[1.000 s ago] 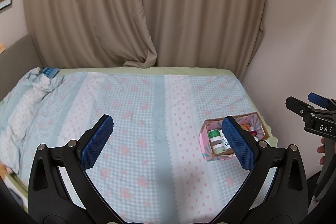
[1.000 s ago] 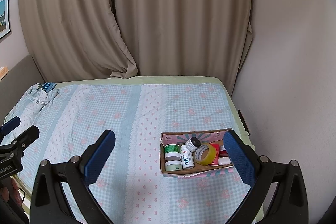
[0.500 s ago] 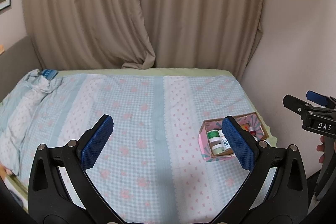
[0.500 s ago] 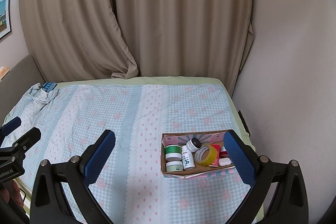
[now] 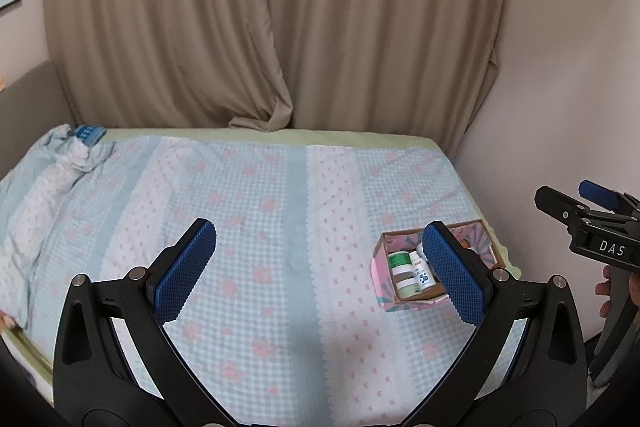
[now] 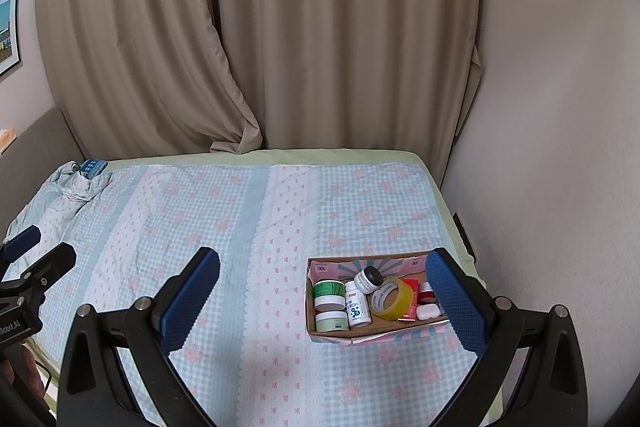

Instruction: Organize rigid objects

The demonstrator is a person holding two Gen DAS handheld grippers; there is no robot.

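A small cardboard box with pink patterned sides sits on the bed near its right edge; it also shows in the left wrist view. It holds two green-lidded jars, a white bottle, a small black-capped bottle, a yellow tape roll, a red item and a white case. My left gripper is open and empty above the bed. My right gripper is open and empty, high above and before the box.
The bed has a blue-checked, pink-flowered sheet. A bunched cloth with a blue item lies at the far left corner. Beige curtains hang behind. A wall runs close along the right.
Both grippers have drifted slightly; the view has shifted a little. Both stay open and empty. The box has not moved.
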